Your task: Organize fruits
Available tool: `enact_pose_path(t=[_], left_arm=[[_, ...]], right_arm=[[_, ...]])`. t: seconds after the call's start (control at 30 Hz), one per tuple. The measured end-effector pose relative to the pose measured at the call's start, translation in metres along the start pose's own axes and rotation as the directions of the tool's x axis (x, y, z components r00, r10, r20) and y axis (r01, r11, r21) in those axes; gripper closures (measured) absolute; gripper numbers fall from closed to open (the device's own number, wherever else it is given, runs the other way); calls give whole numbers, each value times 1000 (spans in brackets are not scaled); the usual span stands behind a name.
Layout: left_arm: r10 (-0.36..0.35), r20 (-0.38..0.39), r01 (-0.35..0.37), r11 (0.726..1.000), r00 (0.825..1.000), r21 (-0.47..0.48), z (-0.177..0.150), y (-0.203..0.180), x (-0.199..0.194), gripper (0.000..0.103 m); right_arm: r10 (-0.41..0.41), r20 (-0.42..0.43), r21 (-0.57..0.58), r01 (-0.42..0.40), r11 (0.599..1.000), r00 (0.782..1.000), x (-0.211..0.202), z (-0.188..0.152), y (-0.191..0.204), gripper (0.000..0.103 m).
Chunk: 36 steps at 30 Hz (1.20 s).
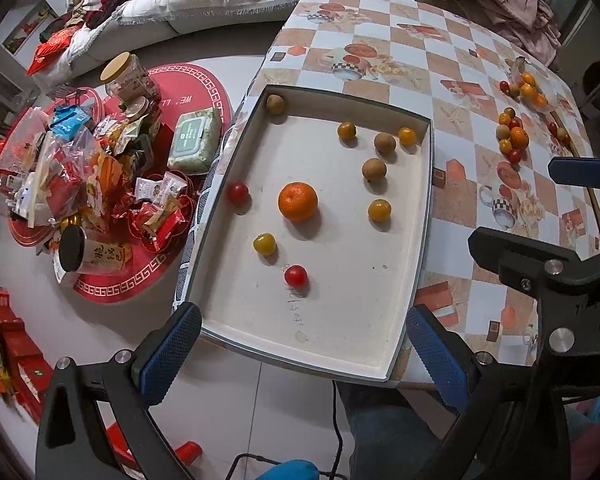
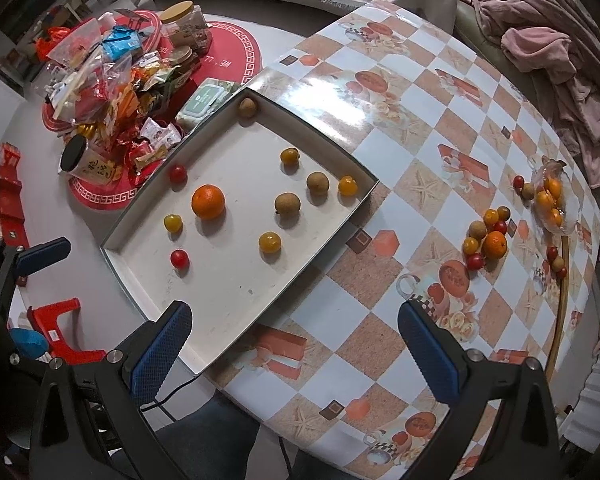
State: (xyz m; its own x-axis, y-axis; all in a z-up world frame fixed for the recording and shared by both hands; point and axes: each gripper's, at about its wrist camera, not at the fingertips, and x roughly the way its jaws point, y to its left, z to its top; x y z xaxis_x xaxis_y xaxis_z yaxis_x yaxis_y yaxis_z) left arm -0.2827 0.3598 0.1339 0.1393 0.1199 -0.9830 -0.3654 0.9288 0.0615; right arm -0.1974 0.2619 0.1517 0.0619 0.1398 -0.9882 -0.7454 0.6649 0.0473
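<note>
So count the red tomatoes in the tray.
2. One red tomato sits by the left wall of the tray; the other lies nearer the front, below the big orange. None looks hidden.

Both wrist views look down from the near edge; both share the tray point(image 1: 422, 216) point(image 2: 352, 204).

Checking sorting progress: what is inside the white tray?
The tray holds one mandarin, two red tomatoes, four yellow ones and three brown longans, all loose. Nothing inside it is covered.
</note>
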Motion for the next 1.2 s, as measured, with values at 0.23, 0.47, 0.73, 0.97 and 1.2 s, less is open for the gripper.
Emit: enact_pose_path(t=[0.23,0.47,0.73,0.97,1.2], left_arm=[[-3,4,3,1000,1000,4,-1,-1,-1,0],[-7,5,7,1000,1000,4,-1,-1,-2,0],[-11,11,11,1000,1000,12,0,-4,-4,0],[-16,13,16,1000,1000,15,0,-5,-5,0],[-24,12,23,1000,1000,14,0,-5,-6,0]], right_arm=[[-1,1,2,1,1000,1000,0,-1,1,0],[0,0,2,0,1000,1000,0,-1,1,0],[0,0,0,0,1000,1000,-1,-4,2,0],[0,0,0,0,1000,1000,-1,-4,2,0],[1,0,0,-1,1000,1000,-1,-5,2,0]])
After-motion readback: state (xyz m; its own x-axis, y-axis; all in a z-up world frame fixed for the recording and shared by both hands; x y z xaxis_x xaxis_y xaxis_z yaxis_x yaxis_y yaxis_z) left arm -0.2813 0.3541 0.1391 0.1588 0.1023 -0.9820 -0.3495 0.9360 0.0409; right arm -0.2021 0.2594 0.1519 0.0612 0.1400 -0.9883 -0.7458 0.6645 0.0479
